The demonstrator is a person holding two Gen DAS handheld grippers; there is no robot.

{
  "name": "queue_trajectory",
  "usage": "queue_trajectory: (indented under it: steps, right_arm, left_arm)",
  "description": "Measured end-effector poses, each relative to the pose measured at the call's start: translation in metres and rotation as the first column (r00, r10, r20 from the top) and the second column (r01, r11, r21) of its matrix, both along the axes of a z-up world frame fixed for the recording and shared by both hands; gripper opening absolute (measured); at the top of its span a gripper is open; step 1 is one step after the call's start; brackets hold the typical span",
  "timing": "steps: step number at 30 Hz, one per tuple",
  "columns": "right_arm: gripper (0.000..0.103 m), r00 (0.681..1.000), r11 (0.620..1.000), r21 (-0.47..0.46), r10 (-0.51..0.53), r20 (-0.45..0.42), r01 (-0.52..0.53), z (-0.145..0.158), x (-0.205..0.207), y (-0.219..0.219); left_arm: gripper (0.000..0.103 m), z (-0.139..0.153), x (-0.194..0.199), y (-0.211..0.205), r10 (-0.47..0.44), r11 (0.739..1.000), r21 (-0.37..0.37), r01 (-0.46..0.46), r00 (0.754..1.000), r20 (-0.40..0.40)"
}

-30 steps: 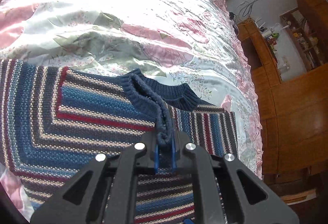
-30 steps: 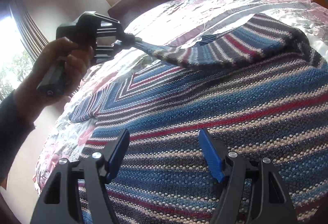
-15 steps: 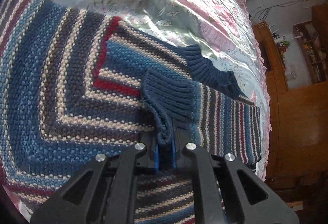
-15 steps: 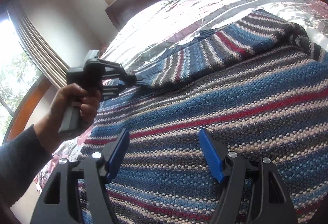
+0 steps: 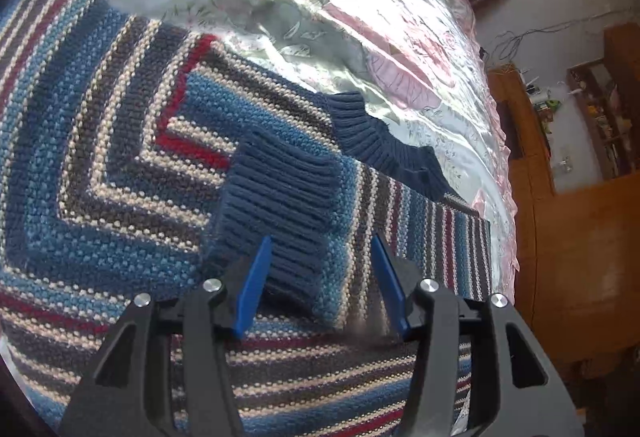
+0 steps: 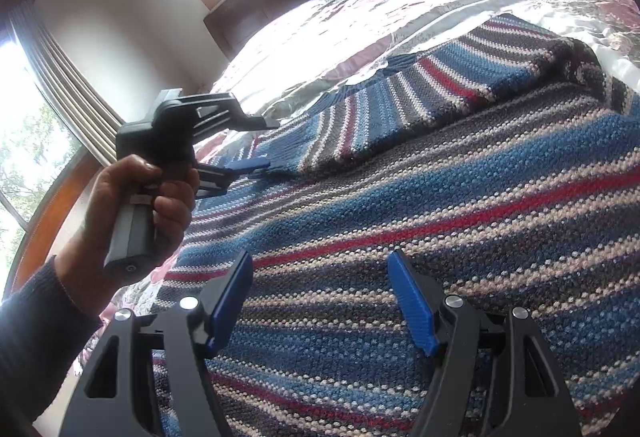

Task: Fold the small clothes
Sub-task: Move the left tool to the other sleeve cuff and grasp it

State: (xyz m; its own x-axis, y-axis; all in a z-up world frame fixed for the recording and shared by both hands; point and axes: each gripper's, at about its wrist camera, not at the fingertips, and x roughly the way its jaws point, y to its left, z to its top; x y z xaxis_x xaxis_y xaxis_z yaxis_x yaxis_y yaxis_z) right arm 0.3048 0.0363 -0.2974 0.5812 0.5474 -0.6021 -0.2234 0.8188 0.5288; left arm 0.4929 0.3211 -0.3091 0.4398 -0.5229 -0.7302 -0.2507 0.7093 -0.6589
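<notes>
1. Knitted wool or a wool-like yarn, thick and pebbly, makes up the striped sweater (image 5: 120, 165): bands of blue, navy, cream and red that meet in chevrons along the shoulder seam.
2. It lies spread on a bed, over a glossy satin bedspread (image 5: 304, 17) printed with pink and grey-green leaves.
3. One sleeve is laid across the chest, its navy ribbed cuff (image 5: 280, 197) resting flat on the body just below the ribbed collar (image 5: 384, 145).
4. By the look of it, the garment is soft, limp and fairly bulky; it probably drapes and sags when lifted and holds no crease by itself.
5. Satin underneath looks slippery, so the whole sweater may slide if dragged.
6. Ribbed edges and seams seem the firmest places to pinch: cuff, hem, shoulder.
7. Left gripper (image 5: 320, 277) stands released, its blue fingers (image 5: 256, 285) spread on either side of the cuff, gripping nothing.
8. Right gripper (image 6: 320, 301) is likewise spread wide above the lower body of the knit, empty.
9. A hand (image 6: 136, 221) in a dark sleeve carries the left tool.
</notes>
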Motion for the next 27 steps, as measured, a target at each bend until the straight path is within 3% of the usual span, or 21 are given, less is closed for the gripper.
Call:
queue_trajectory:
  steps: [2, 6, 8, 9, 10, 12, 19, 27]
  right_arm:
    - [0.071, 1.000, 1.000, -0.004, 0.002, 0.001, -0.002, 0.000, -0.001, 0.001]
    - [0.072, 1.000, 1.000, -0.022, 0.006, 0.002, -0.005, 0.001, -0.001, 0.005]
    - [0.072, 1.000, 0.999, -0.033, 0.007, -0.003, -0.007, 0.000, -0.001, 0.007]
    - [0.073, 1.000, 0.999, -0.038, 0.006, -0.002, -0.006, 0.001, -0.001, 0.007]
    - [0.073, 1.000, 0.999, -0.045, 0.004, -0.001, -0.004, 0.002, -0.001, 0.008]
    - [0.073, 1.000, 0.997, -0.075, 0.003, 0.001, -0.003, 0.003, -0.001, 0.010]
    - [0.076, 1.000, 0.983, -0.184, 0.004, 0.025, 0.000, 0.014, -0.004, 0.020]
    - [0.079, 0.997, 0.967, -0.254, 0.020, 0.070, -0.002, 0.031, -0.004, 0.027]
  left_arm:
    - [0.050, -0.007, -0.002, 0.005, 0.007, 1.000, 0.008, -0.007, 1.000, -0.005]
    - [0.034, -0.017, -0.009, 0.023, -0.001, 1.000, -0.025, 0.001, 1.000, -0.015]
    - [0.035, -0.016, -0.013, 0.030, 0.001, 0.999, -0.051, -0.001, 1.000, -0.007]
    - [0.043, -0.013, -0.016, 0.033, 0.004, 0.998, -0.056, -0.004, 1.000, 0.003]
    - [0.059, -0.008, -0.021, 0.035, 0.008, 0.999, -0.054, -0.007, 1.000, 0.020]
    - [0.072, 0.003, -0.029, 0.038, 0.015, 1.000, -0.025, -0.013, 0.999, 0.051]
    - [0.088, 0.030, -0.070, 0.071, 0.034, 0.999, -0.037, -0.031, 0.995, 0.098]
    - [0.093, 0.039, -0.117, 0.152, 0.142, 0.988, 0.049, -0.147, 0.986, 0.085]
